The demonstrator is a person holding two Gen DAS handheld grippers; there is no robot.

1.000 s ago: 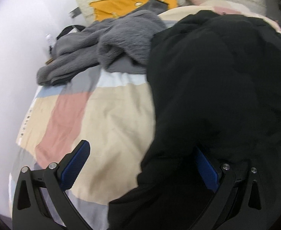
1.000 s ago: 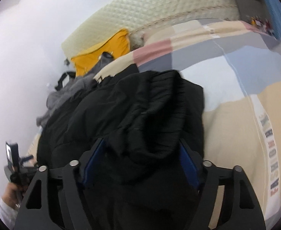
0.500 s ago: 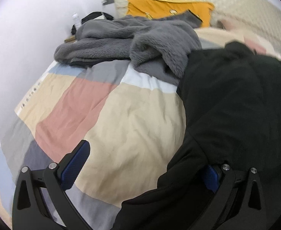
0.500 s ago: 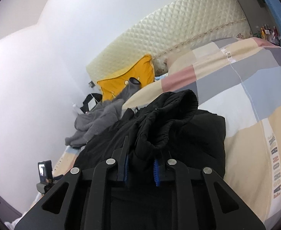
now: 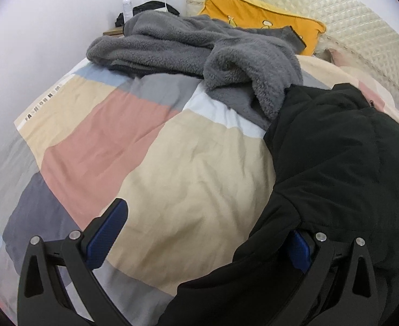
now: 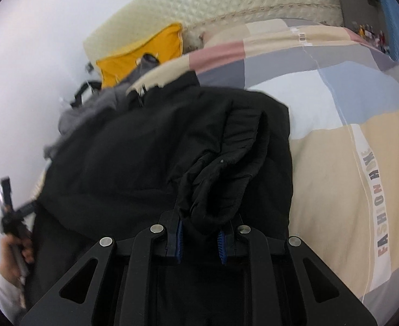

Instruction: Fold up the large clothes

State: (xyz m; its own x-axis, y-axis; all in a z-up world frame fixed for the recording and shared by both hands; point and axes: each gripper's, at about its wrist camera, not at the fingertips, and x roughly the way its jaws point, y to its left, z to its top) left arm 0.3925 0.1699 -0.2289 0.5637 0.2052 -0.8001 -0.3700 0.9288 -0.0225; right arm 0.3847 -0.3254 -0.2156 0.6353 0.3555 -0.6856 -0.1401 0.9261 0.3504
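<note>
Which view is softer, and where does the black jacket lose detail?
Right wrist view: motion-smeared, worst at the left edge around the hand; the black jacket keeps its folds. Left wrist view: sharp, fleece crisp; the jacket is nearly flat black. Both bend at the rim.

I see a plain black jacket (image 5: 343, 163), matte and without pattern. Far left of it lies a mid-grey fleece garment (image 5: 199, 46), one uniform shade. The duvet (image 5: 188, 168) under both is patchwork: beige, dusty pink, pale blue, white, light grey and dark slate blocks, with a white strip of multicoloured lettering at its right side. Far off, a mustard-yellow pillow (image 5: 256, 16) leans on a cream quilted headboard (image 5: 343, 24). Both grippers I operate have black frames with blue pads (image 5: 104, 236). The wall is white.
</note>
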